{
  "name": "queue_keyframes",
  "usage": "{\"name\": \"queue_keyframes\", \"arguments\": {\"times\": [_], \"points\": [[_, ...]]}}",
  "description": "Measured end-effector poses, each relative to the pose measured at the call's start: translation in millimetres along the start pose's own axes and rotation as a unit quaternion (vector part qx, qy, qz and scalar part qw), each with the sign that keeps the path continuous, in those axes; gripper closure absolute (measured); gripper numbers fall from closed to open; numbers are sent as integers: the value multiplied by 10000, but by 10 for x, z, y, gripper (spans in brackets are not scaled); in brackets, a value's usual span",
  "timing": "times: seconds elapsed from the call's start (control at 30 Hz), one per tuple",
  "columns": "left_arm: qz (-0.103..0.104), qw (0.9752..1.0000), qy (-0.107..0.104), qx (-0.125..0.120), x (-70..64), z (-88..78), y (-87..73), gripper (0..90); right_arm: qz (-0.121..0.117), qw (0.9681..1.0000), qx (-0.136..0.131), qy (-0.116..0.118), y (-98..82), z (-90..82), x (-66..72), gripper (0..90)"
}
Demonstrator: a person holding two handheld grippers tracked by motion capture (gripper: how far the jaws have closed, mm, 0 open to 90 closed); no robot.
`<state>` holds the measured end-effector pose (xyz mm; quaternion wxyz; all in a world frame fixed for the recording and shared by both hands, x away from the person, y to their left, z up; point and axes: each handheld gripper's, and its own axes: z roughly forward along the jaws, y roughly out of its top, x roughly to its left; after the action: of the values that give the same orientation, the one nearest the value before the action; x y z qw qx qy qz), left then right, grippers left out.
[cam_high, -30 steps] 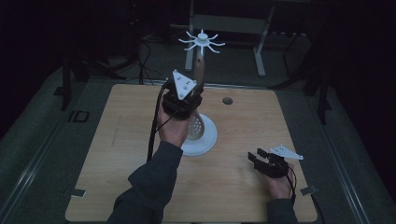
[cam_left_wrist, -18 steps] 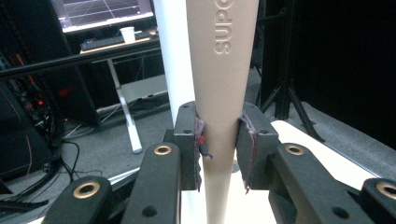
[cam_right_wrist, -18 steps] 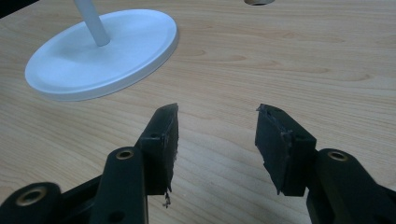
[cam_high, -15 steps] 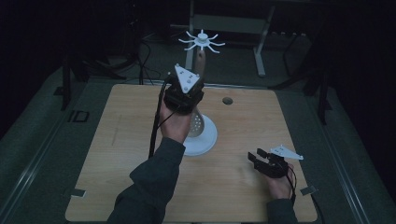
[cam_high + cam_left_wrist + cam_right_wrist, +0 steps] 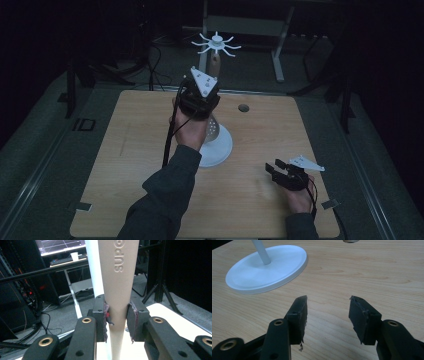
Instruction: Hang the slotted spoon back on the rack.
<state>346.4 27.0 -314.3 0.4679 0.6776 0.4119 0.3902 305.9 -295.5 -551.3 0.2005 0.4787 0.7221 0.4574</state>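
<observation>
The table carries a white stand. The left gripper is clamped on a beige utensil handle beside the stand's pole. Keep the handle upright. The right gripper rests released.

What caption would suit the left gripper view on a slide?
Left gripper shut on a beige tapered handle marked SUPO, beside a white pole.

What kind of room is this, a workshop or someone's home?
Probably a lab or recording studio: a lone wooden table in a dark room, a lit monitor on a desk behind, and equipment racks with cables.
</observation>
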Motion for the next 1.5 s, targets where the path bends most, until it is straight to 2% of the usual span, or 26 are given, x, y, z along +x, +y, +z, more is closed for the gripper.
{"name": "queue_keyframes", "arguments": {"times": [0.57,0.7,1.17,1.5], "points": [[27,10000,-13,-1,-6,48,36,691,-10,10000,5,-7,-1,1,1,480],[-29,10000,-50,-5,6,69,25,693,5,10000,-5,-3,1,-2,0,480],[-125,9996,-241,-59,67,25,-16,629,-20,10000,18,7,-2,5,7,476],[-199,9984,-509,-160,57,-135,-28,569,-10,10000,70,-13,-6,12,3,470]]}}
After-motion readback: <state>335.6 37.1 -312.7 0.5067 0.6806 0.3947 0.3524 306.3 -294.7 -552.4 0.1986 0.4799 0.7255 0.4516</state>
